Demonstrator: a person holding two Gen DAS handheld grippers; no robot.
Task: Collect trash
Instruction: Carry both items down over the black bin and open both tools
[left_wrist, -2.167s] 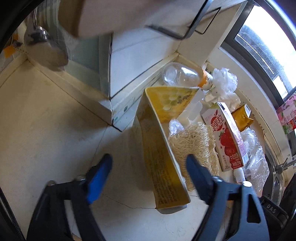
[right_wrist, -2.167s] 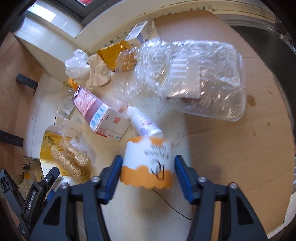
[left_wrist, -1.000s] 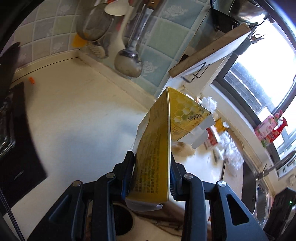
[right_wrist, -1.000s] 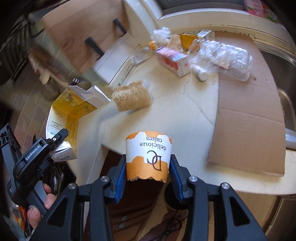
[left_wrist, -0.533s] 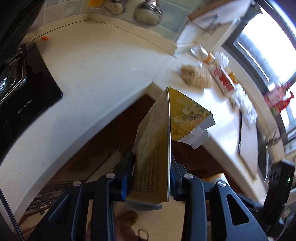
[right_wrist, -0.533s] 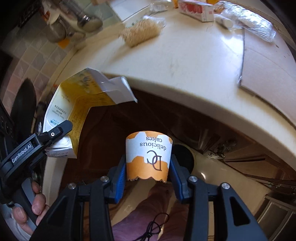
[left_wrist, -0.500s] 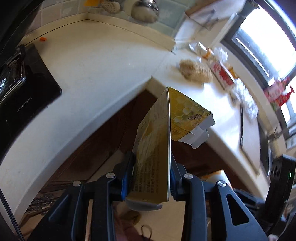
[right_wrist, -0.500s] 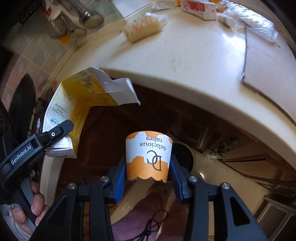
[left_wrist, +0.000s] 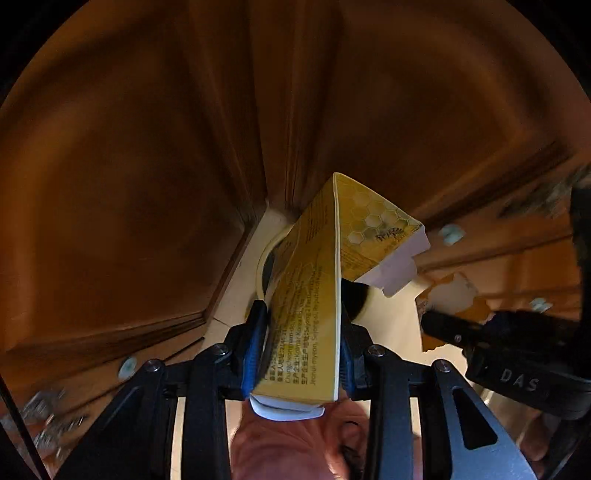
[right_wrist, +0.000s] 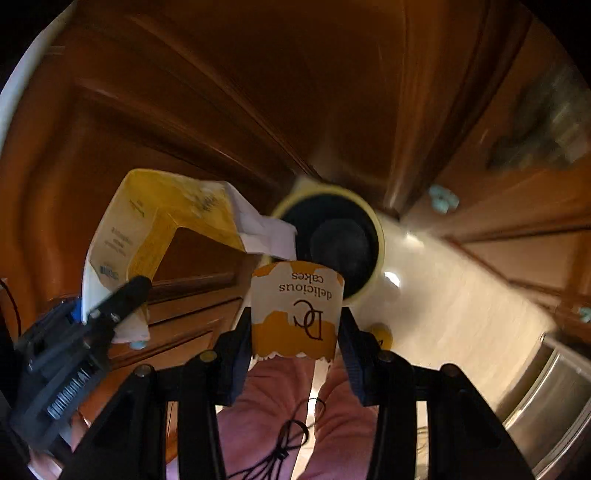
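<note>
Yellow honeycomb-printed cardboard carton (left_wrist: 306, 332) is clamped in the left tongs (left_wrist: 301, 347); orange-and-white paper cake cup (right_wrist: 297, 310) is pinched in the right tongs (right_wrist: 295, 343), both above the round cream-rimmed bin (right_wrist: 369, 291). Next, likely: centre, release.

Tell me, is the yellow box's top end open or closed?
Open. The yellow box, clamped in the left gripper, has its white end flaps splayed outward.
</note>
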